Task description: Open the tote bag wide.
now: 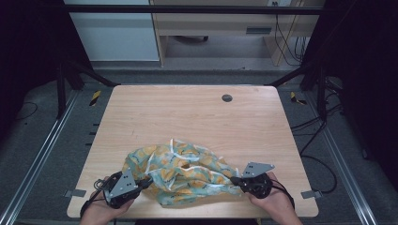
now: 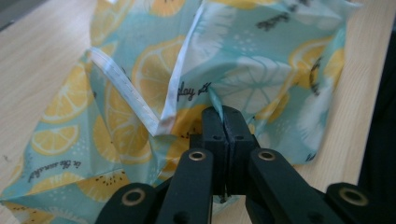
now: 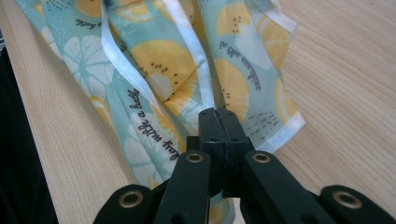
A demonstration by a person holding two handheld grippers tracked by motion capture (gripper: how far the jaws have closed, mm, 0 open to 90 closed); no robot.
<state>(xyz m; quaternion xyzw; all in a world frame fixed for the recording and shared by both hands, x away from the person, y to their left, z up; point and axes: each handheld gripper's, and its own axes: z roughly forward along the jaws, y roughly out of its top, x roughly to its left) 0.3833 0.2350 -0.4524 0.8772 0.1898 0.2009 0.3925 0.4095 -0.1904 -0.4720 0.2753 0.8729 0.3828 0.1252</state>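
A crumpled cloth (image 1: 183,171), pale teal with yellow lemon slices and white hems, lies near the front edge of the wooden table (image 1: 187,112). My left gripper (image 1: 149,182) sits at the cloth's left end. In the left gripper view, that gripper (image 2: 223,112) has its jaws pressed together on a fold of the cloth (image 2: 140,70). At the cloth's right end my right gripper (image 1: 233,180) does the same. The right gripper view has this gripper (image 3: 217,113) pinching the fabric (image 3: 163,60) close to a white-hemmed edge. A hand holds each gripper from the bottom of the high view.
A round grey cable grommet (image 1: 227,98) is set in the far part of the tabletop. Bare wood stretches between it and the cloth. Metal rails (image 1: 42,154) run along both sides of the table, and cables (image 1: 319,140) lie on the floor at the right.
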